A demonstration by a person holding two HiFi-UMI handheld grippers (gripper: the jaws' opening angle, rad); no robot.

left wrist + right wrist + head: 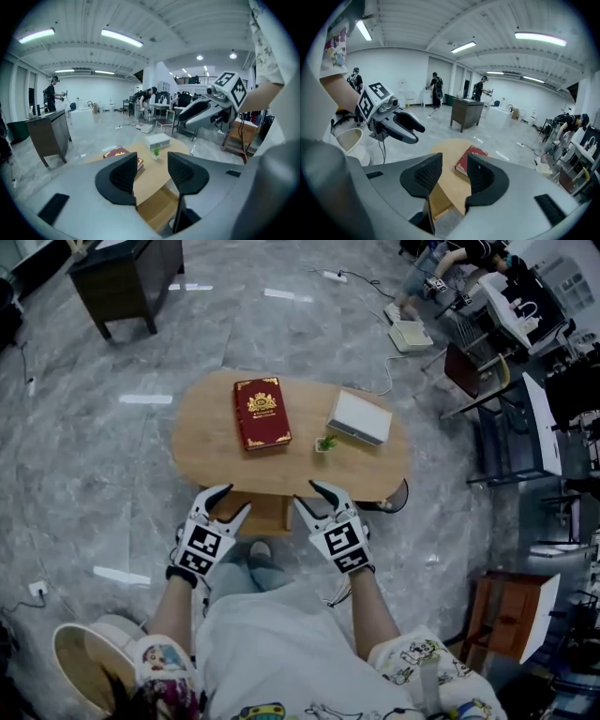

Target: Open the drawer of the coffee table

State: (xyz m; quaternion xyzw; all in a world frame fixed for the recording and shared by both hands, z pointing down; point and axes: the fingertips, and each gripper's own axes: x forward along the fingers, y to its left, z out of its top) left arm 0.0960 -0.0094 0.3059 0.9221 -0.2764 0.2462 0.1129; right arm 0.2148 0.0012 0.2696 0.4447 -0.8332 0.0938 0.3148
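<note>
Left gripper (230,502), right gripper (307,494): jaws apart, angled downward

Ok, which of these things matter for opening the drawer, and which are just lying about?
For the job: coffee table, drawer, left tongs, right tongs, both open and empty.
Lying about: red book, small plant, white box, dark cabinet.

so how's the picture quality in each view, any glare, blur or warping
head view: evenly lit and sharp, pale glare streaks on the glossy floor; left gripper view: strong fisheye curve, dark corners, ceiling lights blown white; right gripper view: same curve and dark corners, book crisp
</note>
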